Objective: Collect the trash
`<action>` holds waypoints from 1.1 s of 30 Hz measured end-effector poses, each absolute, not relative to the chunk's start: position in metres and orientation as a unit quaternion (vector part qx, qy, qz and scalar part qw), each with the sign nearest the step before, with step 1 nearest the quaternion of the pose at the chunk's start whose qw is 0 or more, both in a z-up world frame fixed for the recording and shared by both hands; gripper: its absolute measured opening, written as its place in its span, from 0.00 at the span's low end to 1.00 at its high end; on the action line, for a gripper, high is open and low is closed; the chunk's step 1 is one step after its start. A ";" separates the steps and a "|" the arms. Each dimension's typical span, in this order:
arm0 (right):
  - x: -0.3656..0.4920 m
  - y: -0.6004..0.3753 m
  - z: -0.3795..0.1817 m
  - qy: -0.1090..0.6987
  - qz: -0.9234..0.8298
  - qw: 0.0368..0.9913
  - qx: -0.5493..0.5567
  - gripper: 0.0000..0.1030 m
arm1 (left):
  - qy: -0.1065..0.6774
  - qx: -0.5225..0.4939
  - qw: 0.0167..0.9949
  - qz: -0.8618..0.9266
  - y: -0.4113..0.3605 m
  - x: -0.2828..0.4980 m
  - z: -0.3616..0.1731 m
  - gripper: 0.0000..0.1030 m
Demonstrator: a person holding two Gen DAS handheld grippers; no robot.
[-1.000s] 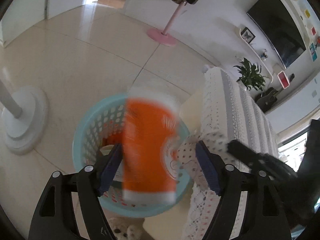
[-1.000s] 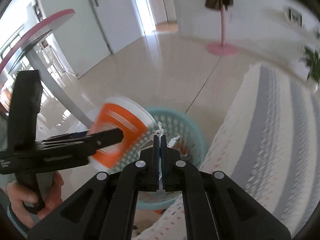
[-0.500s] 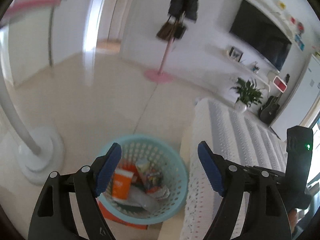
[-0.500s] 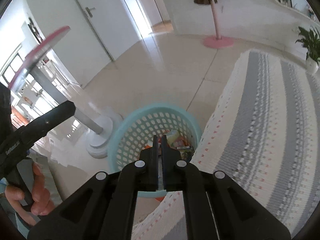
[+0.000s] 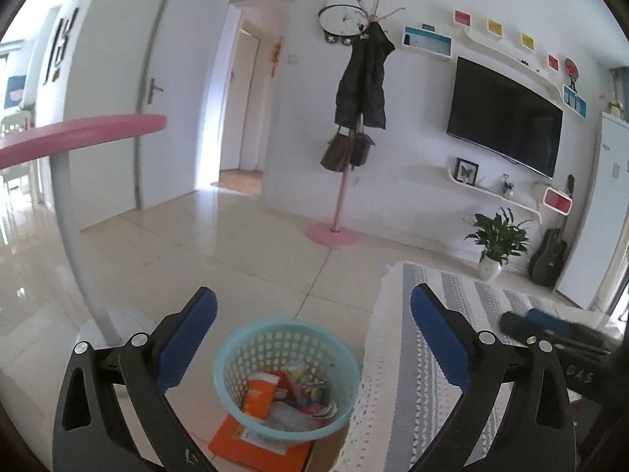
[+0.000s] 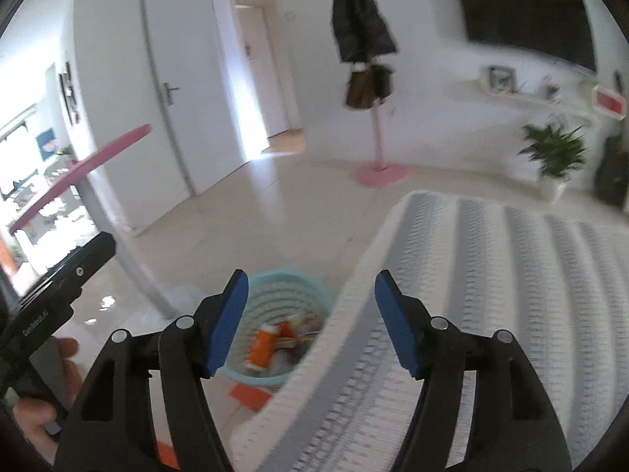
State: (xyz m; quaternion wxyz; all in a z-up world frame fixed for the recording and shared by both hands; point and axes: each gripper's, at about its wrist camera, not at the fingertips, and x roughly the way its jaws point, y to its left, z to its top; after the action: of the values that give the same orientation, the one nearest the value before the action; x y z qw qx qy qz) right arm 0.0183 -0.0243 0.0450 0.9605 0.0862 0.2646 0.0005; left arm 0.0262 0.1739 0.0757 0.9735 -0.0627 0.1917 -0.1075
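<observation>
My left tongs (image 5: 312, 328) and right tongs (image 6: 310, 322) were opening, empty, above the round turquoise plastic basket (image 5: 232, 365); the orange paper cup (image 5: 257, 393) lay inside. Swinging low might have tipped the basket.

A light blue perforated basket (image 5: 287, 377) stands upright on the floor, just beside the white and grey striped cover at its 3 o'clock. Inside lie an orange carton (image 5: 257, 395) tilted at 9 o'clock and colourful wrappers (image 5: 314, 393) toward 3 o'clock.
</observation>
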 end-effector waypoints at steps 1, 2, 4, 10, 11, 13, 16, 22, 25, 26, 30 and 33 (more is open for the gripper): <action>0.011 -0.026 0.045 0.258 -0.013 0.963 0.080 0.63 | 0.189 -0.064 0.974 -0.108 0.173 0.023 0.073 0.93; 0.004 -0.028 0.044 0.253 -0.028 0.964 0.075 0.64 | 0.187 -0.065 0.974 -0.106 0.171 0.019 0.070 0.93; -0.010 -0.034 0.040 0.247 -0.046 0.965 0.077 0.64 | 0.176 -0.058 0.978 -0.096 0.167 0.012 0.065 0.93; -0.032 -0.042 0.032 0.243 -0.059 0.965 0.082 0.68 | 0.183 -0.018 0.981 -0.065 0.154 0.015 0.048 0.93; -0.034 -0.043 0.032 0.240 -0.062 0.965 0.083 0.70 | 0.189 -0.027 0.979 -0.067 0.156 0.016 0.046 0.93; -0.038 -0.044 0.026 0.241 -0.066 0.965 0.082 0.70 | 0.194 -0.028 0.978 -0.068 0.158 0.016 0.041 0.93; -0.043 -0.040 0.019 0.244 -0.074 0.964 0.075 0.70 | 0.200 -0.015 0.977 -0.069 0.158 0.017 0.034 0.93; -0.044 -0.035 0.009 0.251 -0.077 0.962 0.077 0.70 | 0.206 0.004 0.976 -0.069 0.157 0.017 0.030 0.93; -0.043 -0.029 0.010 0.249 -0.075 0.963 0.072 0.70 | 0.211 -0.001 0.975 -0.069 0.161 0.019 0.030 0.93; -0.042 -0.025 0.010 0.248 -0.074 0.963 0.069 0.70 | 0.213 -0.004 0.975 -0.071 0.162 0.020 0.030 0.93; -0.041 -0.018 0.009 0.247 -0.074 0.964 0.059 0.70 | 0.212 -0.011 0.975 -0.071 0.163 0.020 0.033 0.93; -0.040 -0.016 0.007 0.250 -0.074 0.964 0.056 0.70 | 0.211 -0.011 0.975 -0.073 0.164 0.020 0.033 0.93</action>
State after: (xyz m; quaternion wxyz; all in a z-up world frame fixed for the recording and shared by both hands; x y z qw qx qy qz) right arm -0.0396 -0.0158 0.0075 0.9638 0.0564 0.2498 -0.0739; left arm 0.0202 0.1638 0.0332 0.9747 -0.0115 0.2110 -0.0731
